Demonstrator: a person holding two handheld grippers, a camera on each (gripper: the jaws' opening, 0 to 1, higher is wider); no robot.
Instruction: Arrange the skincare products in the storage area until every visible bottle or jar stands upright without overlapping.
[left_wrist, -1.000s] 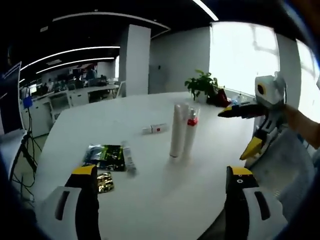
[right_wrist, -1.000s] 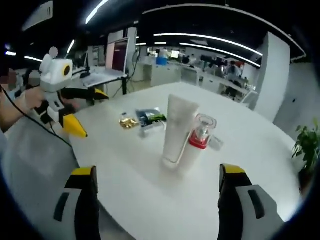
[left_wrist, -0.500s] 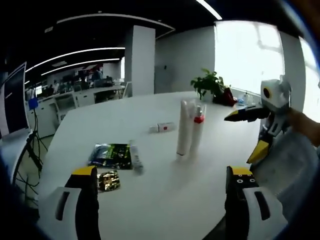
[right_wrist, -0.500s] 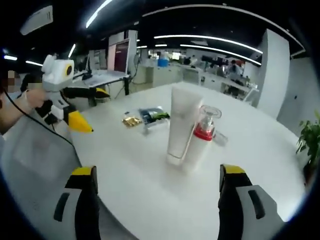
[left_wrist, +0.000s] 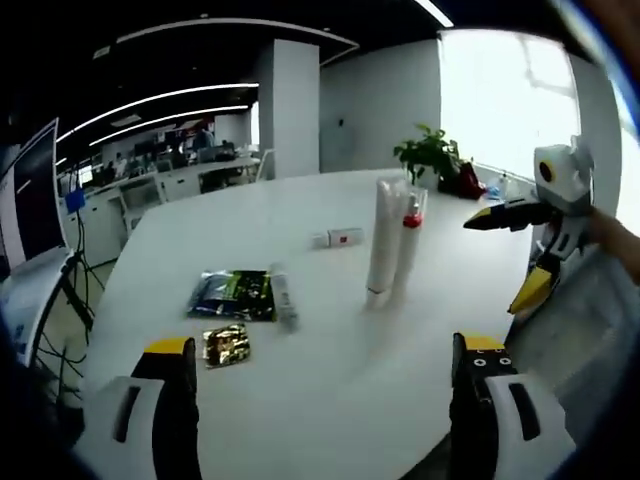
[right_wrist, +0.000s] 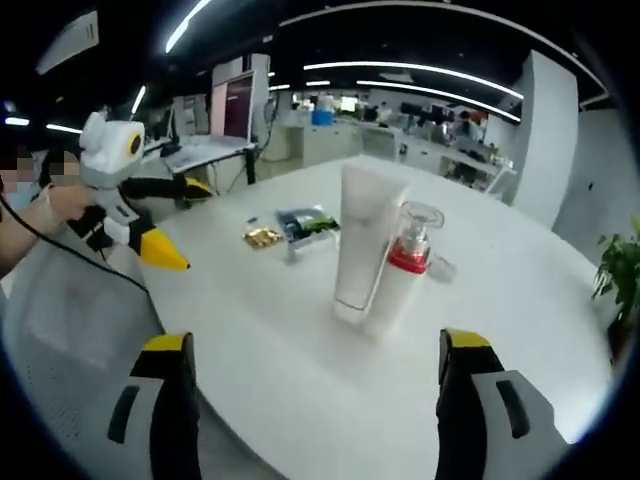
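A tall white tube (left_wrist: 382, 238) (right_wrist: 362, 244) stands cap-down on the round white table (left_wrist: 300, 380), touching a clear pump bottle with a red collar (left_wrist: 408, 243) (right_wrist: 400, 277) beside it. A small white item with a red mark (left_wrist: 340, 238) lies flat behind them. A dark green sachet (left_wrist: 232, 296) (right_wrist: 303, 225), a slim grey tube (left_wrist: 284, 296) and a gold sachet (left_wrist: 227, 344) (right_wrist: 262, 237) lie flat. My left gripper (left_wrist: 325, 358) (right_wrist: 168, 225) is open over the near table edge. My right gripper (right_wrist: 315, 352) (left_wrist: 520, 255) is open too, short of the tube and bottle.
A potted plant (left_wrist: 430, 160) (right_wrist: 620, 285) and a red object (left_wrist: 466, 182) sit at the table's far side. Office desks and monitors (left_wrist: 150, 180) stand behind. A person's hand (right_wrist: 55, 200) holds the left gripper.
Both views shifted a little as the hands moved; the left camera has drawn back and turned, so the products sit further right. The products themselves have not moved.
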